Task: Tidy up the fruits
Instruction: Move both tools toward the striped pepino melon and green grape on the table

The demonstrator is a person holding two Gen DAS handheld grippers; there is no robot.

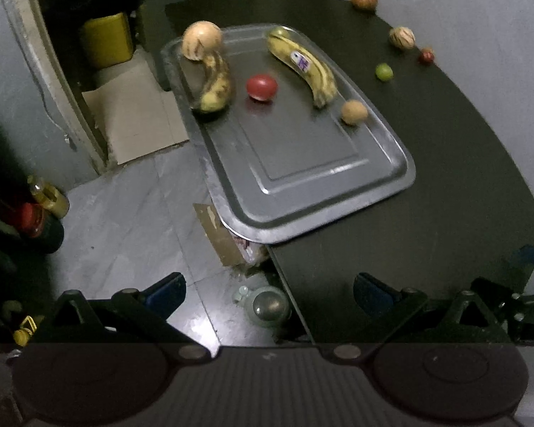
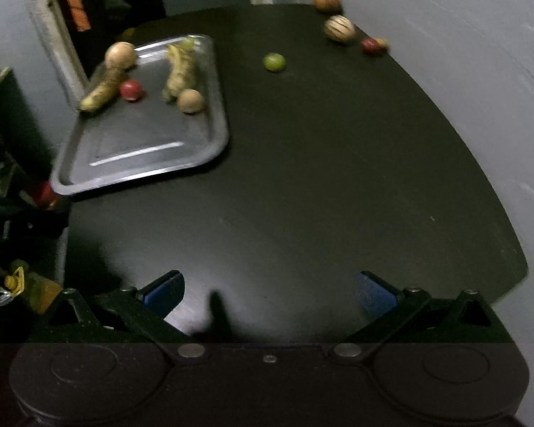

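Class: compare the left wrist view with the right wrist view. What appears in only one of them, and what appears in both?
Only the left wrist view: a yellow container by the doorway, grey floor tiles, and the purple sticker on one banana.
Only the right wrist view: the wide bare stretch of dark tabletop.
Both: the silver metal tray, two yellow bananas, a red round fruit and the small green fruit.

Right gripper [image 2: 270, 290] hovering wide open over a dark round-edged table [image 2: 302, 178] — nothing sitting between its blue-padded fingers [image 2: 373, 293].

A grey rectangular metal tray [image 2: 203, 142] is lying at the table's left, carrying two spotted yellow bananas [image 2: 101, 90], a pale round fruit [image 2: 120, 55], a small red round fruit [image 2: 131, 89] and a tan round fruit [image 2: 190, 100]. A small green round fruit [image 2: 274, 62] is sitting alone on the table — a reddish-brown fruit [image 2: 326, 0], a striped pale fruit [image 2: 339, 28] and a small dark-red fruit [image 2: 372, 46] are lining the far edge.
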